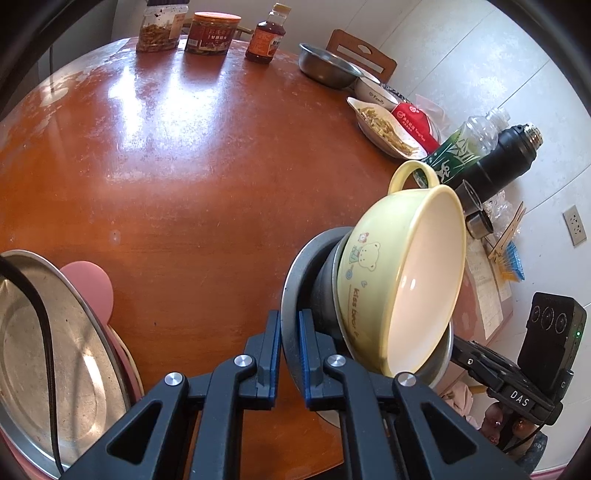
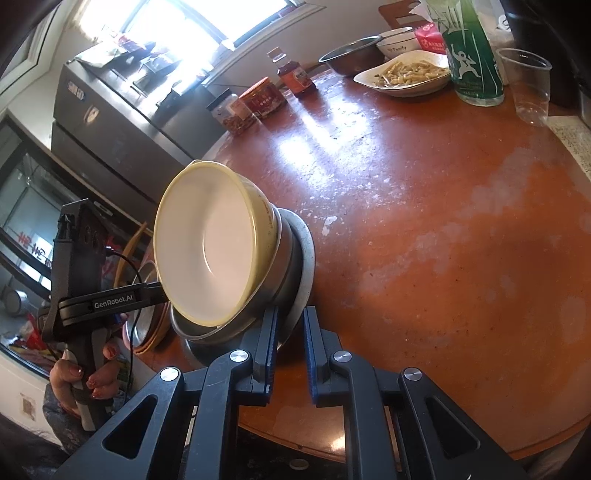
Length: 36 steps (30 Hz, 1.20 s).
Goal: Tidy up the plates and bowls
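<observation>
Bowls, tipped on edge, filled the middle of both views I watched from afar. A yellow bowl [image 1: 402, 280] with a loop handle and a bear print sat nested in a steel bowl [image 1: 325, 291], and that sat against a grey plate [image 1: 295, 273]; the whole stack stood nearly vertical above the round orange-brown table [image 1: 192, 177].

In the left wrist view, my left gripper [image 1: 289, 354] was clamped on the plate's rim, blue pads pressing it from either side, with the yellow bowl's white inside facing away to the right. In the right wrist view, my right gripper [image 2: 290, 350] pinched the rim of the same plate [image 2: 306, 266] from the opposite side, its fingers closed tight on the thin edge; here the yellow bowl [image 2: 207, 251] faced left, just above and left of the fingertips, with the steel bowl [image 2: 273, 291] behind it.

At the lower left of the left wrist view lay a large steel tray [image 1: 55, 354] with a pink plate [image 1: 92, 284] beneath it, well apart from the held stack. Across the table stood jars [image 1: 210, 33], a sauce bottle [image 1: 266, 37], another steel bowl [image 1: 325, 66] and a dish of food [image 1: 388, 125]. A person's hand [image 2: 85, 373] held the other gripper's handle at the lower left of the right wrist view
</observation>
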Tool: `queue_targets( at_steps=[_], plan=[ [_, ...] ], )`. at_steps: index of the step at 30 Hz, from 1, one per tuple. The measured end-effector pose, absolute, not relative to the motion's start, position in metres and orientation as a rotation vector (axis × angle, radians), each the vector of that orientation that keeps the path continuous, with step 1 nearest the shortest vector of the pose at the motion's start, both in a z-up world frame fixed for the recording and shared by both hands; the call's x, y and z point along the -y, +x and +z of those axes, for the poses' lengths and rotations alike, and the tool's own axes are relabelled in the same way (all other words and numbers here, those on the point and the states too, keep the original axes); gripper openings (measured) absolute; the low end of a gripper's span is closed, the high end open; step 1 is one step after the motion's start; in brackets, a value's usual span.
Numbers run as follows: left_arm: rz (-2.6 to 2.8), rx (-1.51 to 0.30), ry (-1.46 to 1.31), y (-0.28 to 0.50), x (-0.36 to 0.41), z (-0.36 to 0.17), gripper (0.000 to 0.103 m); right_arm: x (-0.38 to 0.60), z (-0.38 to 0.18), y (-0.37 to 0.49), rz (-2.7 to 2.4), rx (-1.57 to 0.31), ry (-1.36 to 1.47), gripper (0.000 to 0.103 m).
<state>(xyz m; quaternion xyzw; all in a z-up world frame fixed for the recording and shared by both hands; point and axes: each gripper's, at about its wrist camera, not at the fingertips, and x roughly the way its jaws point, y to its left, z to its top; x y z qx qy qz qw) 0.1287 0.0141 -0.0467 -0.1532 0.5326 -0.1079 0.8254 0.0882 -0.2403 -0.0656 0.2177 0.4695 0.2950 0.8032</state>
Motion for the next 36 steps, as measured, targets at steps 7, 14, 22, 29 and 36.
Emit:
queue_targets(
  at_steps=[7, 14, 22, 29, 36],
  plan=[
    [-0.212, -1.080, -0.319, 0.122, -0.021, -0.029, 0.008, 0.236, -0.051, 0.091, 0.646, -0.973, 0.446, 0.015],
    [-0.160, -1.012, -0.322, 0.104, -0.042, -0.001, 0.008, 0.213, -0.026, 0.095, 0.712, -0.937, 0.408, 0.015],
    [-0.081, -0.956, -0.343, 0.082, -0.083, 0.020, 0.009, 0.174, -0.007, 0.100, 0.795, -0.917, 0.354, 0.015],
    [-0.010, -0.931, -0.373, 0.058, -0.125, 0.030, 0.009, 0.125, 0.006, 0.102, 0.877, -0.918, 0.299, 0.015],
    [0.069, -0.904, -0.392, 0.033, -0.165, 0.041, 0.009, 0.076, 0.013, 0.104, 0.953, -0.919, 0.252, 0.015]
  ],
)
